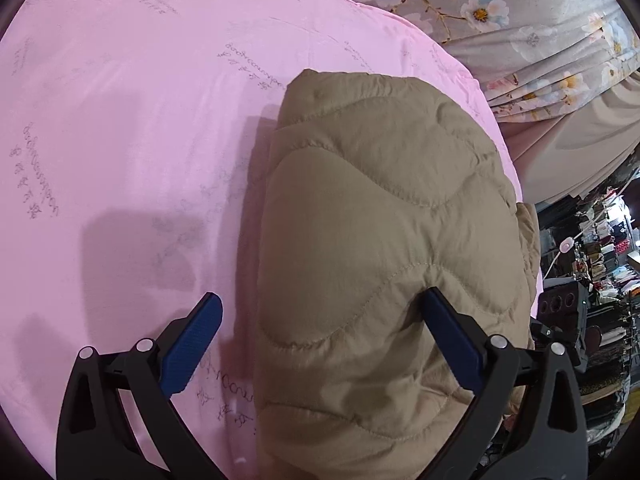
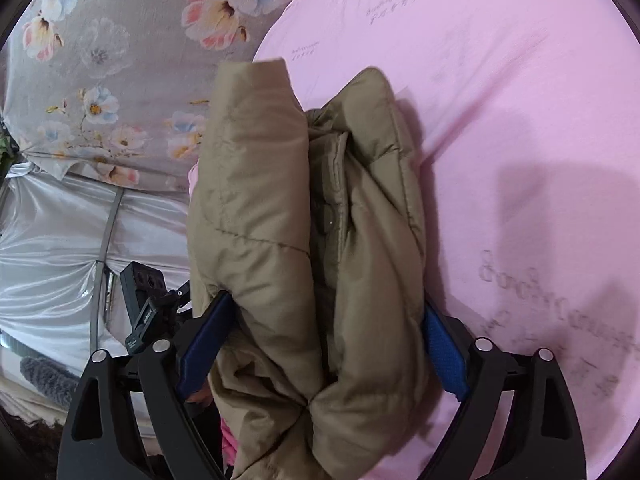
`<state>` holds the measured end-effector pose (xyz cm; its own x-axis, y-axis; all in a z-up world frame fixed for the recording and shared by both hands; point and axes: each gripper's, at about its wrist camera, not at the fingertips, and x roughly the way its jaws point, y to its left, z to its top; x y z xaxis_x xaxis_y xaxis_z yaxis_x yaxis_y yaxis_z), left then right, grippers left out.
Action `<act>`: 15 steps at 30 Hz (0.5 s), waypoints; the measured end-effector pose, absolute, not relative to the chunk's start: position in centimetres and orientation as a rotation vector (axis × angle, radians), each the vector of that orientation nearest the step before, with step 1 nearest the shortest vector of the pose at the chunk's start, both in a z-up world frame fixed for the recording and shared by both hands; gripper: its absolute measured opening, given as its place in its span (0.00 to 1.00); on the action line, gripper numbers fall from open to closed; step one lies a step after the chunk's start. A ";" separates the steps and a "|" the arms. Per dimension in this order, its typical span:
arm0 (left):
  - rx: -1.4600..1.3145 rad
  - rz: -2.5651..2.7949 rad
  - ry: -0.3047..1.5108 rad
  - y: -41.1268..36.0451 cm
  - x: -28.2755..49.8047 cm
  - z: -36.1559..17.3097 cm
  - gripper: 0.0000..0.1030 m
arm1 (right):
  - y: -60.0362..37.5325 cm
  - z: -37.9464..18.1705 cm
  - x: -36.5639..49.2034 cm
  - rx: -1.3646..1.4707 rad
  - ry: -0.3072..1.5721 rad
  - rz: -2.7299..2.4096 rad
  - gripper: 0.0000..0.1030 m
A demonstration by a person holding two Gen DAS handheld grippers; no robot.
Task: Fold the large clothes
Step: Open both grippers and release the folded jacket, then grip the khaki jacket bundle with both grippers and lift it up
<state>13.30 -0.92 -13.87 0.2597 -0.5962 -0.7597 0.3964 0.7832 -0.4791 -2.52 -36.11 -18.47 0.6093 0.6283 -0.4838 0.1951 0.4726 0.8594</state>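
Note:
A tan quilted jacket (image 1: 380, 240) lies folded in a thick bundle on a pink bedsheet (image 1: 120, 140). My left gripper (image 1: 320, 308) is open over its left edge: the right finger presses on the quilted top, the left finger hangs over the sheet. In the right wrist view the same jacket (image 2: 312, 240) shows its stacked folded layers and a dark snap. My right gripper (image 2: 324, 308) is wide open with the bundle's end between its two blue pads (image 2: 444, 344), not squeezing it.
The pink sheet (image 2: 500, 120) covers most of the bed. A grey floral quilt (image 2: 112, 80) and shiny white cloth (image 2: 48, 240) lie beyond it. A small black device (image 2: 142, 300) stands by the bed's edge. Cluttered shelves (image 1: 592, 288) are at the right.

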 end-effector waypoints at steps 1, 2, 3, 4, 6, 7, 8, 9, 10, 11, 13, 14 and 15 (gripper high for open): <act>-0.210 -0.686 1.123 -1.0 13.4 -14.0 0.95 | -35.8 -18.6 -2.3 1.076 0.910 0.319 0.94; -0.212 -0.695 1.124 -1.0 13.4 -14.2 0.95 | -35.4 -18.5 -2.0 1.069 0.909 0.321 0.95; -0.217 -0.709 1.126 -1.0 13.5 -14.4 0.96 | -35.3 -18.5 -1.9 1.064 0.908 0.325 0.95; -0.225 -0.720 1.130 -1.0 13.6 -14.7 0.96 | -34.7 -18.4 -1.4 1.064 0.907 0.332 0.95; -0.263 -0.752 1.152 -1.0 13.9 -15.3 0.96 | -34.4 -18.5 -1.0 1.066 0.905 0.349 0.95; -0.293 -0.769 1.166 -1.0 14.1 -15.8 0.96 | -34.1 -18.6 -0.7 1.061 0.904 0.355 0.95; -0.316 -0.781 1.175 -1.1 14.3 -16.2 0.96 | -33.8 -18.6 -0.4 1.051 0.905 0.359 0.95; -0.343 -0.798 1.187 -1.1 14.4 -16.7 0.96 | -33.4 -18.5 -0.2 1.037 0.906 0.369 0.95; -0.363 -0.814 1.191 -1.2 14.5 -17.0 0.96 | -33.0 -18.5 0.0 1.023 0.906 0.368 0.95; -0.378 -0.825 1.189 -1.2 14.5 -17.3 0.96 | -32.6 -18.4 0.2 1.003 0.909 0.368 0.95; -0.359 -0.835 1.166 -1.7 14.1 -17.2 0.96 | -32.1 -18.2 0.5 0.976 0.908 0.370 0.95; -0.332 -0.837 1.155 -2.0 13.8 -16.9 0.96 | -32.1 -18.2 0.6 0.976 0.906 0.375 0.89; -0.314 -0.840 1.145 -2.3 13.6 -16.7 0.96 | -32.1 -18.1 0.5 0.982 0.896 0.379 0.78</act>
<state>13.62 -2.29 -16.73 0.1575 -0.7240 -0.6716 0.4235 0.6639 -0.6164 0.55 -32.11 -18.13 0.5977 0.6436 -0.4780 0.1048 0.5284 0.8425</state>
